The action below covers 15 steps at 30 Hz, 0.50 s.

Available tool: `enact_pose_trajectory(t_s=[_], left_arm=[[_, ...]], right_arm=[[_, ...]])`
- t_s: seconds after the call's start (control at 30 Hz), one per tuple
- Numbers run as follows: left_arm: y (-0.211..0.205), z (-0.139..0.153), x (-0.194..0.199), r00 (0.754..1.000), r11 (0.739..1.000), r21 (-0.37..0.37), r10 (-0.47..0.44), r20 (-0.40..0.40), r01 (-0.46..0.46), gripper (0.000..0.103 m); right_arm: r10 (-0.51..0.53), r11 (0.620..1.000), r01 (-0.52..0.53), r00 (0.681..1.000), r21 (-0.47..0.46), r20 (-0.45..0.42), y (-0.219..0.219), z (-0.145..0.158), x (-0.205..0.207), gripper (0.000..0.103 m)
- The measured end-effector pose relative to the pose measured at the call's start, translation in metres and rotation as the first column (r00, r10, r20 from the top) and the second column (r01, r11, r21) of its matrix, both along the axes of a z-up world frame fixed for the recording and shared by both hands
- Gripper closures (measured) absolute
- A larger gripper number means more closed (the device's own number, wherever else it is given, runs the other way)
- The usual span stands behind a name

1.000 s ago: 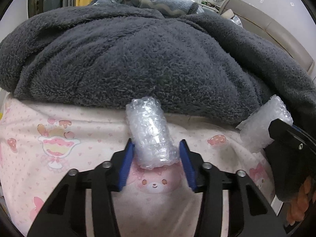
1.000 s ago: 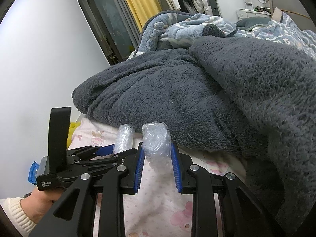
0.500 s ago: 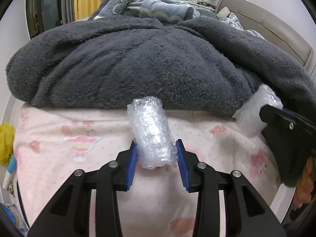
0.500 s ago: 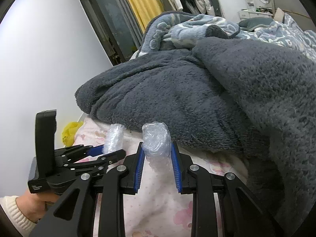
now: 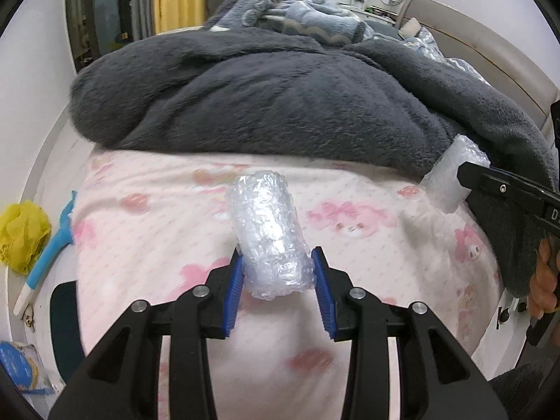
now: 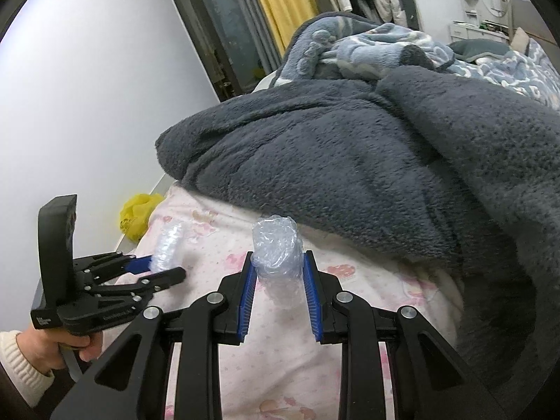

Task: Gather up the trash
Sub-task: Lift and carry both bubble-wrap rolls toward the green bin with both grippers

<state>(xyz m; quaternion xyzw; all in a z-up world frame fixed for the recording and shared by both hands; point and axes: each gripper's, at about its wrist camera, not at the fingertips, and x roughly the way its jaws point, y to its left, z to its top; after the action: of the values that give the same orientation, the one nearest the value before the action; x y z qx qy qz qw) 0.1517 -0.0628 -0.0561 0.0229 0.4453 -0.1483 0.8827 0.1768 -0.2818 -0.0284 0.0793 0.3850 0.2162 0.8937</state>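
My left gripper (image 5: 276, 266) is shut on a roll of bubble wrap (image 5: 267, 231), which sticks out forward, lifted above the pink patterned bedsheet (image 5: 168, 231). In the right wrist view that same left gripper (image 6: 164, 266) shows at lower left with its bubble wrap roll (image 6: 168, 245), held by a hand in a cream sleeve. My right gripper (image 6: 278, 273) is shut on a second crumpled bubble wrap piece (image 6: 276, 245) above the sheet. That second piece (image 5: 455, 175) appears at the right edge of the left wrist view.
A thick dark grey fleece blanket (image 5: 273, 101) lies heaped across the bed behind the sheet, with a blue patterned blanket (image 6: 367, 49) beyond. Beside the bed at the left lie a crumpled yellow bag (image 5: 22, 238), a blue-handled tool (image 5: 52, 248) and a blue packet (image 5: 14, 364).
The left gripper closed a little on its bubble wrap roll and drew back from the grey blanket, lifting it, so the bed's edge and floor came into view. The right gripper barely moved.
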Motion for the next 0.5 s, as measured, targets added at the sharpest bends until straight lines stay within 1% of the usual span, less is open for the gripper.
enact_pose_trajectory(t_s=[0.23, 0.5], left_arm=[[0.034, 0.002, -0.014, 0.998, 0.998, 0.031, 0.05, 0.023, -0.051, 0.062], [0.069, 0.0, -0.021, 0.994, 0.994, 0.021, 0.109, 0.024, -0.11, 0.062]], right_arm=[[0.018, 1.0, -0.018, 1.0, 0.001, 0.006, 0.01, 0.006, -0.005, 0.076], [0.055, 0.998, -0.055, 0.998, 0.005, 0.02, 0.031, 0.017, -0.006, 0.076]])
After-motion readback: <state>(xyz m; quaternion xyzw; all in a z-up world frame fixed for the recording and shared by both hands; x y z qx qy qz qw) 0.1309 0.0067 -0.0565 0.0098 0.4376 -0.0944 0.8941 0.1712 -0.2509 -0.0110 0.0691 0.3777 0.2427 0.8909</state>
